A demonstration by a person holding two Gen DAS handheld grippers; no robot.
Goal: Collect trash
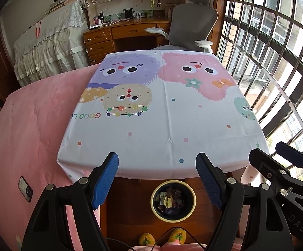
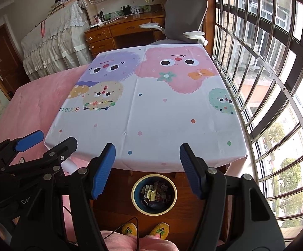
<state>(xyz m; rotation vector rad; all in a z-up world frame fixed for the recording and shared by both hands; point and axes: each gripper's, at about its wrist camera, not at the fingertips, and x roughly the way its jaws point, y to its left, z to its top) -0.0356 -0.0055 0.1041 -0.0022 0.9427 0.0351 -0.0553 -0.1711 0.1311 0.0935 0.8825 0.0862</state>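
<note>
With both jaws spread wide and nothing between them, the left hand-held gripper point(image 1: 156, 181) and right hand-held gripper point(image 2: 147, 169) hover side by side at the near edge of the tabletop point(image 1: 151, 129). No trash shows on its cartoon cloth; the wrappers point(image 1: 171, 201) lie in the round bin point(image 1: 173, 219) on the floor below, suggesting collection is finished.

Left gripper point(image 1: 157, 179) open above bin point(image 1: 173, 200); contents probably wrappers point(image 1: 168, 201).
</note>
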